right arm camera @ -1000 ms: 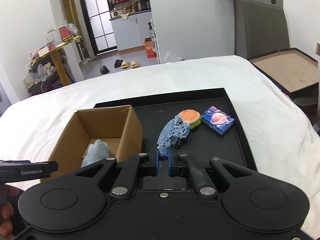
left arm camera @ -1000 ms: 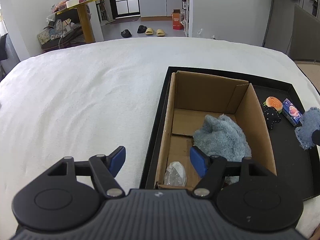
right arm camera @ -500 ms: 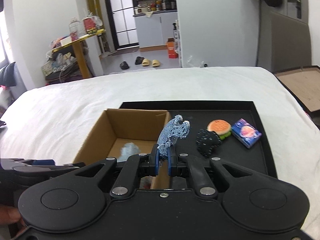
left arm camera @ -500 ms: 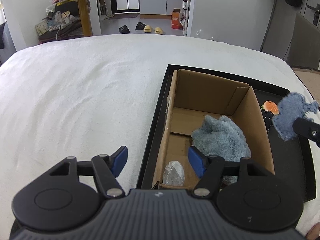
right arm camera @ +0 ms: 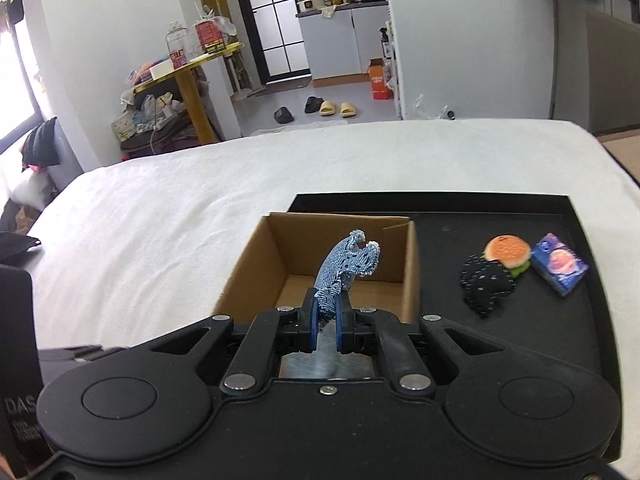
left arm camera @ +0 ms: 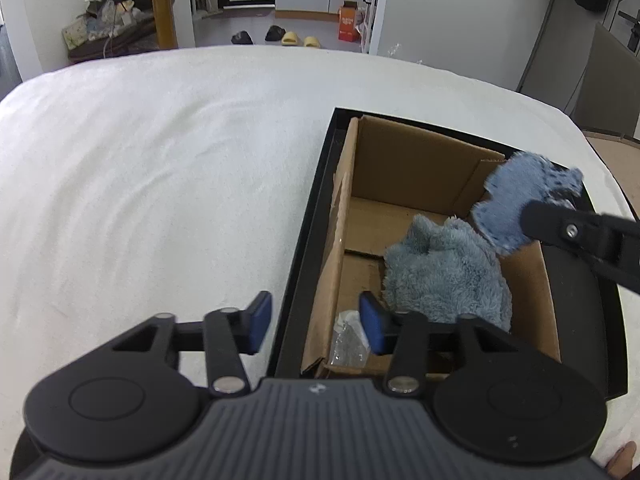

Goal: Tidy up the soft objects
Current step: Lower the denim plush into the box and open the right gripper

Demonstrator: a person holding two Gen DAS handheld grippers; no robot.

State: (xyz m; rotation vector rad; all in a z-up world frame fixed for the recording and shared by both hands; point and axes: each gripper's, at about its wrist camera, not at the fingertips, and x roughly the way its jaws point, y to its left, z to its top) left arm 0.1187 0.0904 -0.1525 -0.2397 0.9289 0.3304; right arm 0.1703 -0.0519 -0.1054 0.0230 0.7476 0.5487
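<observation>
Soft objects, sorting partly done. A fluffy grey-blue plush cloth [left arm camera: 444, 272] already lies inside the open brown cardboard box [left arm camera: 420, 168], toward its near right part, with a crumpled clear plastic wrapper [left arm camera: 350, 340] at the box's near left corner. The box stands at the left end of a shallow black tray [right arm camera: 560, 208], which rests on a bed covered in white fabric [left arm camera: 160, 184].

A flat blue denim patch with frayed edges [right arm camera: 346, 264] is pinched between the blue pads of the right hand-held gripper [right arm camera: 325, 322], whose jaws are clamped narrow on its lower end; the patch hangs in the air above the box's right wall, not yet released.

The left hand-held gripper [left arm camera: 314, 322] hovers over the near left edge of the tray; its jaws have just been closing to a moderate gap, and the box's left wall stands between them without visible pad contact.

Remaining on the tray's right part: a black stitched fabric piece [right arm camera: 486, 284], touching a small burger-shaped toy [right arm camera: 508, 252], and just beside these a small purple printed packet [right arm camera: 562, 264]. Judged progress: one item stowed, one about to be dropped, and up to three left to sort.
</observation>
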